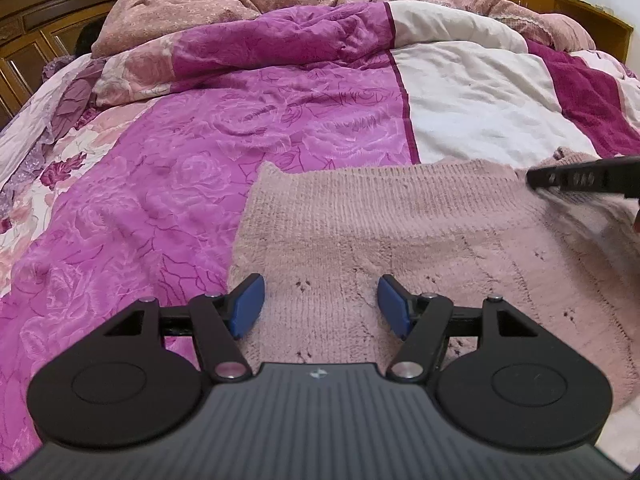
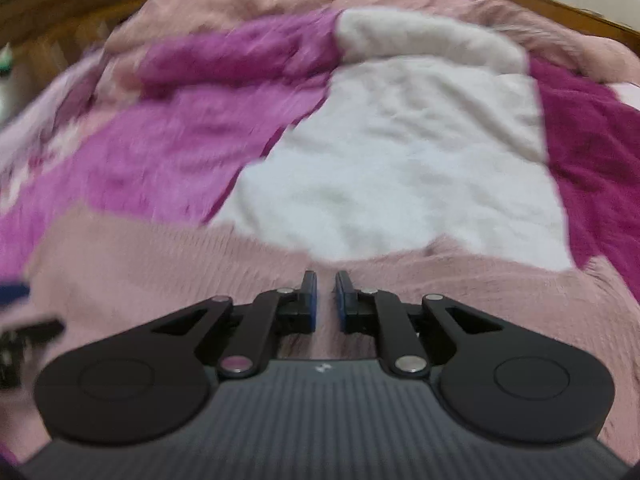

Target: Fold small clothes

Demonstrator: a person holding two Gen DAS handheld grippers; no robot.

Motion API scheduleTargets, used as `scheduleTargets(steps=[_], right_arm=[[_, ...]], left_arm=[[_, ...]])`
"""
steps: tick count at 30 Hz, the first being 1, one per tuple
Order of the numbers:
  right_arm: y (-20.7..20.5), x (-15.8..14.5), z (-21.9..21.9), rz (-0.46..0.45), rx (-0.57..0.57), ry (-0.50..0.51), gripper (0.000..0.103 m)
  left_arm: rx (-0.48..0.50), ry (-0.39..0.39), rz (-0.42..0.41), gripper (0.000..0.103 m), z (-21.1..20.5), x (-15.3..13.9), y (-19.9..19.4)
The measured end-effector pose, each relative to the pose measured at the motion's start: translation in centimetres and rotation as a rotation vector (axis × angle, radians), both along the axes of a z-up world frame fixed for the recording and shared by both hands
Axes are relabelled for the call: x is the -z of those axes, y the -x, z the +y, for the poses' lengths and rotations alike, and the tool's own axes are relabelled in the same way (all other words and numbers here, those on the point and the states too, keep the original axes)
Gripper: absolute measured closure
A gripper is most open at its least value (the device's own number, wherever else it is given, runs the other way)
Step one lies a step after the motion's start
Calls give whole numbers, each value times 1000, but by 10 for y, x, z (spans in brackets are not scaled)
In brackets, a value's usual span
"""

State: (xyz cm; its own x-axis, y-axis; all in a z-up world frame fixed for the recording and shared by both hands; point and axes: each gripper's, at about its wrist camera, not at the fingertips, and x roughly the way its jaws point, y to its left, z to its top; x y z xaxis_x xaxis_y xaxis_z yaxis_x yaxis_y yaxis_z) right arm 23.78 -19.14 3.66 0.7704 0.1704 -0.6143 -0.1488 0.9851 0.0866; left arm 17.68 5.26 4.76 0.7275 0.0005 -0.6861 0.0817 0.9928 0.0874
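1. Pink knit garment (image 1: 400,248) is laid flat on the bed, over the magenta/white quilt (image 1: 280,120); ribbed hem is seen at the far side of the left claw (image 1: 320,304), body of the knit directly under & ahead of it

2. Left claw: jaws are held wide apart, blue pads (image 1: 248,304) on either side of bare knit, nothing pinched betw. them; whether the tips touch the fabric can't be told

3. Right claw (image 2: 326,300): jaws are drawn nearly together, only a thin slit left. Pink knit lies under & ahead of the tips; whether a fold of it is caught in the slit can't be told, as the view is blurred w/ motion

4. In the left view the right claw (image 1: 580,180) is seen to the far right of the left one, tip at the hem's right corner

5. Risks, as judged:
 - if only a few loops are nipped by the right claw, the corner could be lost on lifting; the knit is loose & stretchy
 - a one-sided pull, w/ the left claw not closed, could drag the whole garment across the quilt & skew the fold
 - openwork holes could be snagged by a pad edge
 - the soft, lumpy quilt gives no firm base, so a crease may not be kept
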Motion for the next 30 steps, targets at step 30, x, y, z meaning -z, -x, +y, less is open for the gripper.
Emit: scheduleTargets(steps=[30], right_arm=[[196, 0, -142, 44, 390, -217, 65]], left_arm=[[-73, 55, 114, 33, 17, -25, 79]])
